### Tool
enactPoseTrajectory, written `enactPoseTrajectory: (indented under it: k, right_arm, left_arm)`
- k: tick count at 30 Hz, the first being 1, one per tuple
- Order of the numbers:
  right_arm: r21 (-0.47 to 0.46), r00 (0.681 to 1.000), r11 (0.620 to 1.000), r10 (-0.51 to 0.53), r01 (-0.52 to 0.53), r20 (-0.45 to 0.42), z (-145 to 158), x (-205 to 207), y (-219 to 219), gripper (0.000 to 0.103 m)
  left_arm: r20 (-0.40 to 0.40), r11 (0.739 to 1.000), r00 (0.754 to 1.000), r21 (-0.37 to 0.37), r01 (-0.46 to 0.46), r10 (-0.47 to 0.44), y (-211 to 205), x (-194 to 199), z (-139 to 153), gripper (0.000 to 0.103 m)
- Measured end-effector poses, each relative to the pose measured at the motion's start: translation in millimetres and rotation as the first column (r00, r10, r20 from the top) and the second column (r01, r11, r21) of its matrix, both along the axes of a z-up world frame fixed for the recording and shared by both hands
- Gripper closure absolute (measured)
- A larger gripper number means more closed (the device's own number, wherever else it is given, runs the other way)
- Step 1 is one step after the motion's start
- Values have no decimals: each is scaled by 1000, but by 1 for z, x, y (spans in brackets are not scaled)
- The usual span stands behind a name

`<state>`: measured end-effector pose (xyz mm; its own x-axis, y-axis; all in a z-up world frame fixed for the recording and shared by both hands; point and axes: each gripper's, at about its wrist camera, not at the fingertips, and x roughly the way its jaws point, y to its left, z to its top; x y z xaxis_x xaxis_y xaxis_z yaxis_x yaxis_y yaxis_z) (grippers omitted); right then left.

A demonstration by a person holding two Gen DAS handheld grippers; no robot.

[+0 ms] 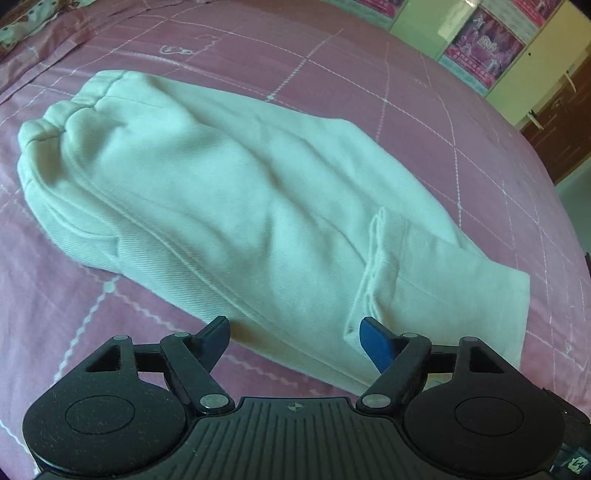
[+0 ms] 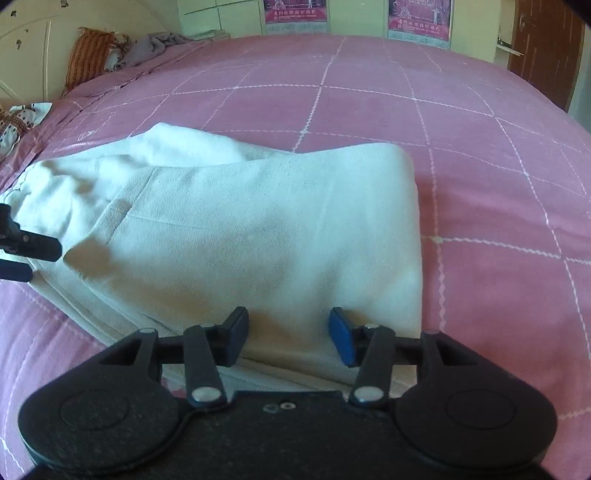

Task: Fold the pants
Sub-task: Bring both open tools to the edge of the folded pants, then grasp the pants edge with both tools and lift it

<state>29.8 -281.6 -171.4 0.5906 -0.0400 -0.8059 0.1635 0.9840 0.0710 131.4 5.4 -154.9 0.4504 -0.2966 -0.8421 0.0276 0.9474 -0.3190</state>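
Pink posters [image 2: 295,9] on the far cupboards carry unreadable writing. White pants [image 1: 229,206] lie folded on the pink bed [image 2: 480,166]. Left gripper [image 1: 293,332] and right gripper [image 2: 288,332] hover spread apart, empty.

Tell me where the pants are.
The pants lie folded on the pink bedspread, filling the middle of both wrist views, just ahead of both open grippers.

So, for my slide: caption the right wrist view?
Open right gripper poised over folded white pants on a pink bed.
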Motion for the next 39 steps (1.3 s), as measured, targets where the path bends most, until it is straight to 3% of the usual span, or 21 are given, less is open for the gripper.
enactPoseTrajectory:
  k: [2,5,11,19,23,27,30,32,37,39]
  right_arm:
    - [34,998,999,-4,2,55,17,-1,2,56]
    - [-22,989,1000,22,-19,145,36,2,18,51]
    - [133,998,991,-5,-3,55,9,15,27,47]
    - [152,999,988,-15,7,51,1,11,32,41]
    - [132,999,991,-13,6,51,-1,12,36,39]
    - [131,998,991,-19,12,53,-2,13,37,36]
    - [121,998,993,-18,11,53,-3,14,40,33]
    - [111,999,994,-15,9,51,-4,16,42,31]
    - [112,999,994,-17,12,48,-3,17,42,30]
    - [112,999,994,-13,8,47,-3,17,42,30]
  left_arm:
    - [3,1000,1000,-9,-24,24,17,1,3,26]
    - [-8,996,996,-24,-86,85,46,4,6,26]
    - [-47,962,965,-72,-262,259,116,17,2,26]
    - [-151,837,878,-264,-479,455,192,34,-40,26]
    - [-169,780,872,-392,-488,460,202,45,-66,26]
    - [-168,733,865,-469,-492,473,200,62,-84,26]
    - [-179,714,851,-475,-514,493,195,75,-93,53]
    - [-207,687,831,-479,-546,517,196,79,-100,70]
    - [-269,607,806,-546,-578,527,201,77,-120,81]
    - [-271,609,796,-526,-594,542,196,80,-117,83]
